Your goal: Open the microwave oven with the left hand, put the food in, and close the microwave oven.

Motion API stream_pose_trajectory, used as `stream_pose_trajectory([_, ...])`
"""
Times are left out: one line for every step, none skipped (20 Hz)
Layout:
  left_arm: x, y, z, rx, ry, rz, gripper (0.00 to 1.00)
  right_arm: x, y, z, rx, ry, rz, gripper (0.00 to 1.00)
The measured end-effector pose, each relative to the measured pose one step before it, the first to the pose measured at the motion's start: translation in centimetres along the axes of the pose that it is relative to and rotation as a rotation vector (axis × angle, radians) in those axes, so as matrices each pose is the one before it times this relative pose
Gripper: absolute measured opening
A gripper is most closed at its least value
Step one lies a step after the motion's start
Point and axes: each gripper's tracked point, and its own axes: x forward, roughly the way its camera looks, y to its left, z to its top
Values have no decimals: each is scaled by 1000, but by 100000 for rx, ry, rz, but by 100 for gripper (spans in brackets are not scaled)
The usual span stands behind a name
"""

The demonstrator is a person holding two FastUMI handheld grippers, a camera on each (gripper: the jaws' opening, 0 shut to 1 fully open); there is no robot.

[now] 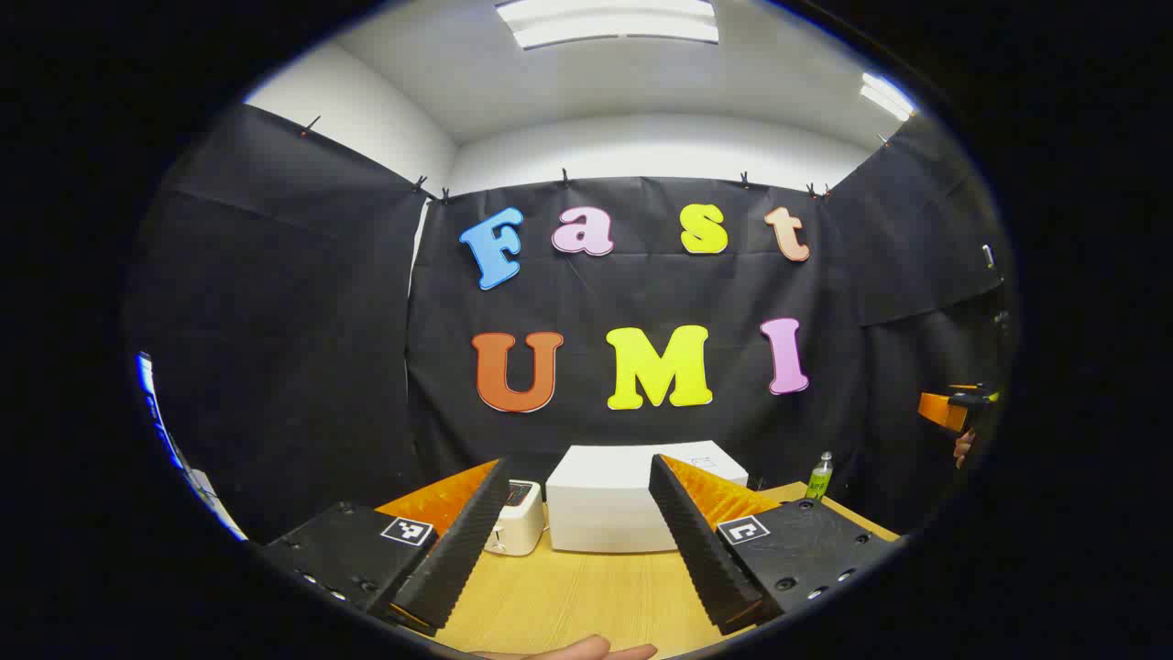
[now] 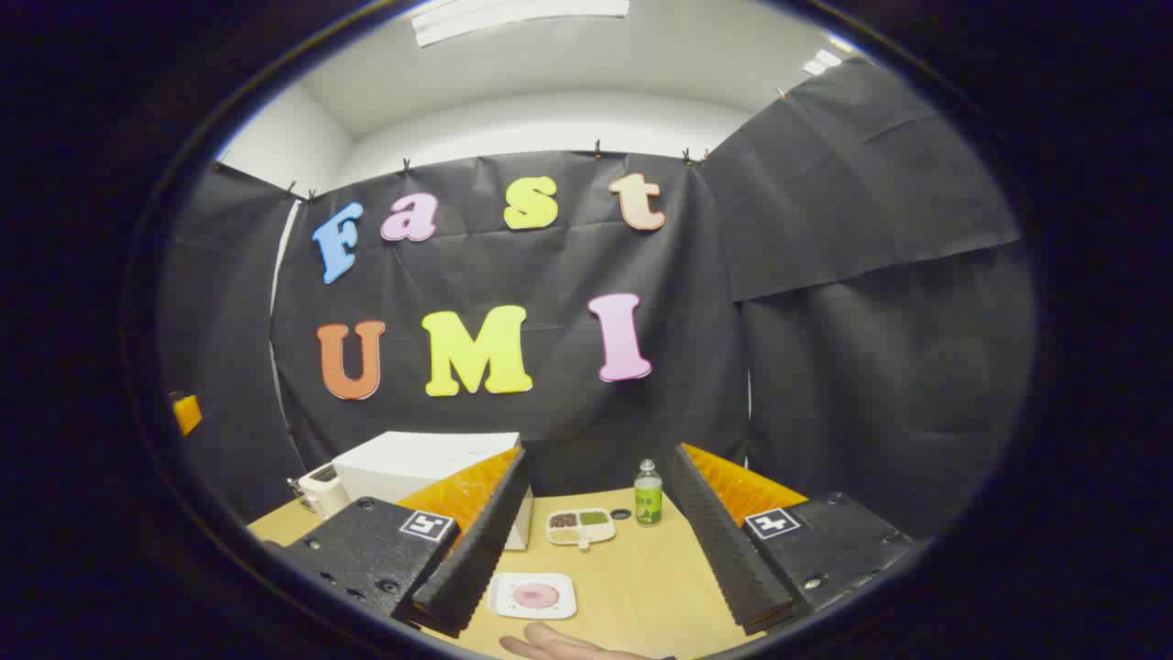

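Note:
A white microwave oven stands at the back of the wooden table, door shut; in the right gripper view the microwave oven is at the left. My left gripper hovers open in front of it, well short of it. My right gripper is open above the table. A white square plate with a pink round food lies on the table near its left finger. The other gripper's orange part shows at the far right of the left gripper view.
A white toaster stands left of the microwave. A small green bottle and a white divided dish with several foods sit at the back right. A hand rests at the table's near edge.

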Motion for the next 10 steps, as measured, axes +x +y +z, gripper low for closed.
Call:
stream_pose_trajectory([-41,-60,-240,-926,799,-835,87,-117,94,126,-193,-94,269,100])
stream_pose_trajectory([70,-38,-75,-636,494,-329,96,-119,165,-4,-170,0,346,100])
stream_pose_trajectory([175,199,44,-7,198,172,96,-54,65,253,-277,-506,225,100])
stream_pose_trajectory([107,176,-100,358,301,308,96,-74,75,166,-399,-771,199,100])
stream_pose_trajectory([102,-74,-108,80,601,-439,96,-89,-26,86,-302,-80,55,100])
stream_pose_trajectory([11,-654,-131,-472,540,-2797,96,-144,80,-200,82,452,610,91])
stream_pose_trajectory([-30,-835,20,-840,-70,-3020,96,-8,252,-96,382,626,1075,91])
stream_pose_trajectory([-83,-253,261,-787,-999,-1589,96,-111,213,-139,528,435,1129,100])
stream_pose_trajectory([-42,105,249,-668,-876,-1007,96,100,83,-81,293,273,976,100])
stream_pose_trajectory([72,-131,48,-539,-118,-650,96,157,-189,4,282,-509,340,100])
